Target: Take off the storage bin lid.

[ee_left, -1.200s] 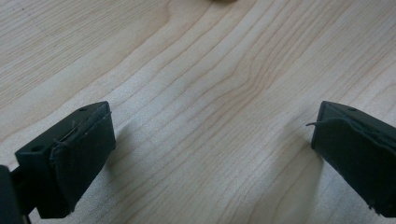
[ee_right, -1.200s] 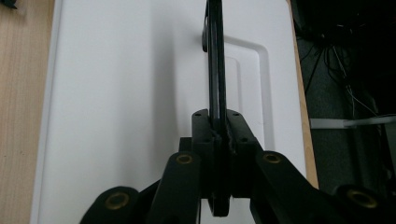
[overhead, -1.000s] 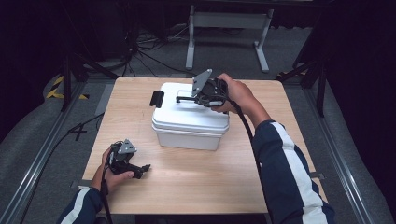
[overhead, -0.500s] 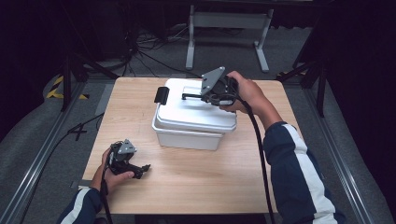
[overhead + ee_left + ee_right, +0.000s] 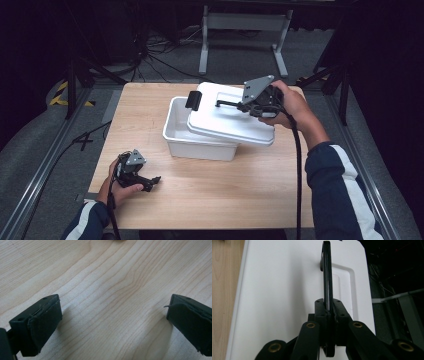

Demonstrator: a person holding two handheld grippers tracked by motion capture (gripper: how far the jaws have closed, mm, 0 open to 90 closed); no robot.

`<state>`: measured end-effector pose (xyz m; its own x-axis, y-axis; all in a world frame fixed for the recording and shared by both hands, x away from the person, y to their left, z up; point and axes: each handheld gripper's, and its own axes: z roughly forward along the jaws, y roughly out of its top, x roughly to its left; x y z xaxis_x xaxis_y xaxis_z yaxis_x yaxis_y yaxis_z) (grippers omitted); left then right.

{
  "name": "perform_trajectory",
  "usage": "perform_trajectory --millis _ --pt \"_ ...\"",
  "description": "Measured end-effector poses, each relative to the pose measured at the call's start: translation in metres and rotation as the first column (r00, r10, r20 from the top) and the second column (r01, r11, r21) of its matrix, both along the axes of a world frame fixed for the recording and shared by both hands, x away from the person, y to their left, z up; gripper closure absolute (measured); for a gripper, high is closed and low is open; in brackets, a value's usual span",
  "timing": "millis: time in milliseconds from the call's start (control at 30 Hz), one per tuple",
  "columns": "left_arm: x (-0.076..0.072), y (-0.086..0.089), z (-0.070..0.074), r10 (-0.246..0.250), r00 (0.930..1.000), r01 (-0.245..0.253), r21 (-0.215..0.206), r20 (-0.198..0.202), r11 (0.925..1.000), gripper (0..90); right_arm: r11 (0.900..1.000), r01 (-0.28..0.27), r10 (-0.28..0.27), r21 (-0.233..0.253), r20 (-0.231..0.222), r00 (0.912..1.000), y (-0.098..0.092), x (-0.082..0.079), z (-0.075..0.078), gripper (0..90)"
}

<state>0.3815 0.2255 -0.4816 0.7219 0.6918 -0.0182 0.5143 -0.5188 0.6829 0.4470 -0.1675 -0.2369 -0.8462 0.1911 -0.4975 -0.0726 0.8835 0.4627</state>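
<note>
Right claw (image 5: 235,104) pinches lid handle (image 5: 326,272), lifting lid (image 5: 231,120) clear of box (image 5: 192,142); left claw (image 5: 150,182) spread, idle near desk (image 5: 210,200) front-left corner.

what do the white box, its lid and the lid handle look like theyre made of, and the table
The box and lid look like smooth white moulded plastic: even colour, rounded edges, a soft sheen. The handle, clamped in the right tool, is thin and glossy black, plastic or coated metal; the look leaves it open. The table looks like pale wood or wood laminate, with visible grain.
</note>
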Motion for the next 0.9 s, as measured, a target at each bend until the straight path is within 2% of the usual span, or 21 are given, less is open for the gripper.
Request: perform_trajectory --millis 200,400,900 --pt "0.0 0.0 0.0 0.001 1.0 -0.001 -0.003 -0.002 1.0 0.2 0.999 0.038 -0.038 0.031 0.0 0.9993 -0.03 -0.004 0.003 84.9" --pt "0.0 0.0 0.0 0.0 1.0 0.0 -0.002 -0.002 1.0 0.2 0.997 0.076 -0.076 0.032 0.005 0.9971 -0.057 -0.007 0.003 84.9" --pt "0.0 0.0 0.0 -0.001 1.0 0.001 -0.001 0.0 1.0 0.3 0.99 0.133 -0.133 0.056 0.003 0.9911 -0.097 -0.014 0.001 84.9"
